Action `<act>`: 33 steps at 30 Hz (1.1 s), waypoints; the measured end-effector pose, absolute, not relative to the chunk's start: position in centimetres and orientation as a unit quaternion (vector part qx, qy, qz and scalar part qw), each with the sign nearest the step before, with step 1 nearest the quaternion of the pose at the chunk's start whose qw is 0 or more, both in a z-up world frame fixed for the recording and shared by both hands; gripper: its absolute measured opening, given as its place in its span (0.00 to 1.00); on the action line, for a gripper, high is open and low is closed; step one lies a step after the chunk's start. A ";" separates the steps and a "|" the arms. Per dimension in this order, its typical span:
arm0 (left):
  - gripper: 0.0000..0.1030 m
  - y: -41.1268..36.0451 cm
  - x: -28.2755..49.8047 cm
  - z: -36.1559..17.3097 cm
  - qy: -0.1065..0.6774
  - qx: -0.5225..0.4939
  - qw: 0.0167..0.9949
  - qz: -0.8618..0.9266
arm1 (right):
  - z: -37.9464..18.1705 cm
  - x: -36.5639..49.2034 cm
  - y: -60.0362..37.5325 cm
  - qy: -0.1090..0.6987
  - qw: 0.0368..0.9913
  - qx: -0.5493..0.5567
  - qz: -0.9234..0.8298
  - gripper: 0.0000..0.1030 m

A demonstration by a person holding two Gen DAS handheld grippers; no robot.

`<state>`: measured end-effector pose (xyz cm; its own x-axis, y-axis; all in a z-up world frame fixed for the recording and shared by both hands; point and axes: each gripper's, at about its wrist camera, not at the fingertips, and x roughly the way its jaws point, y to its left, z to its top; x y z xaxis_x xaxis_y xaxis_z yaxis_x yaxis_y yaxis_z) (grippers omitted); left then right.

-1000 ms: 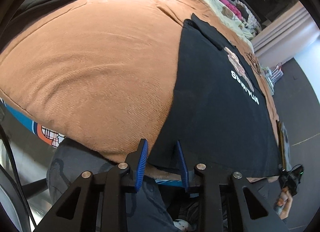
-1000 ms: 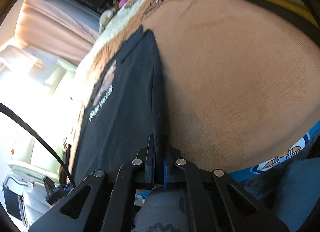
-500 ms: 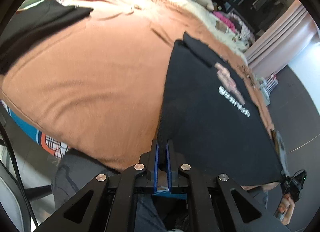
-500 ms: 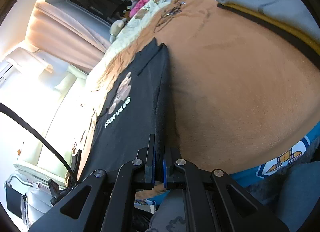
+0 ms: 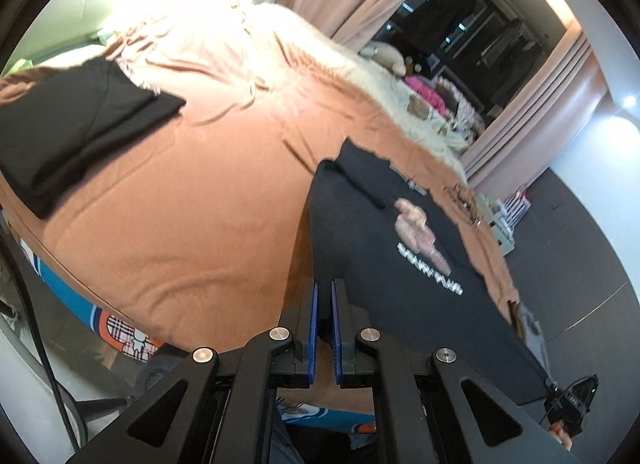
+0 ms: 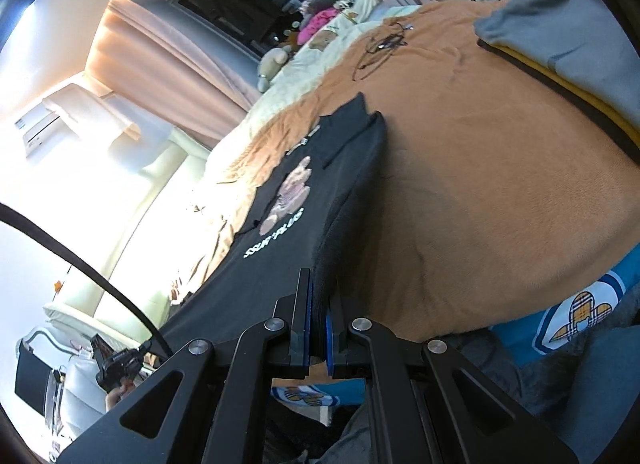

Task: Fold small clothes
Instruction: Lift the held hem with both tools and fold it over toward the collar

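A black T-shirt [image 5: 392, 248] with a bear print and white lettering lies on the orange-brown bed cover [image 5: 180, 200]; its near hem is lifted off the bed. My left gripper [image 5: 325, 296] is shut on the shirt's near left hem corner. My right gripper [image 6: 319, 300] is shut on the near right hem corner of the same shirt [image 6: 304, 216]. The cloth stretches taut between the two grippers, and its far collar end rests on the cover [image 6: 500, 192].
A folded black garment [image 5: 76, 128] lies on the bed at the left. A stack of folded grey and yellow clothes [image 6: 568, 44] lies at the right. Soft toys and pink items [image 5: 420, 92] sit at the bed's far end. A black cable [image 6: 384, 44] lies on the cover.
My left gripper has shut on the shirt's hem. Both grippers have risen, lifting the near edge of the shirt off the bed, so more of the room shows.
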<state>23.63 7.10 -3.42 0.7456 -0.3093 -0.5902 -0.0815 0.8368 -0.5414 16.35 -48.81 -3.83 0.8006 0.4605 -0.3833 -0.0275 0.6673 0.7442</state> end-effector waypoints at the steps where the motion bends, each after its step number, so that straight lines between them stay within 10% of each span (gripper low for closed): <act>1: 0.06 7.2 23.2 -2.9 0.345 -0.280 0.894 -0.066 | -3.6 15.9 -48.8 0.280 0.869 0.382 0.142 0.01; 14: 0.05 8.2 18.7 5.8 0.267 -0.282 0.917 -0.092 | 0.3 12.1 -50.3 0.246 0.888 0.360 0.144 0.01; 33: 0.05 6.6 32.5 9.4 0.271 -0.251 0.925 -0.086 | 3.1 26.4 -51.3 0.233 0.909 0.322 0.128 0.01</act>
<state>32.51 6.60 9.36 0.8385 -0.2948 -0.4581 0.0226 0.8590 -0.5115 26.40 -51.26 3.12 0.8589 0.3827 -0.3403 -0.0833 0.7601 0.6444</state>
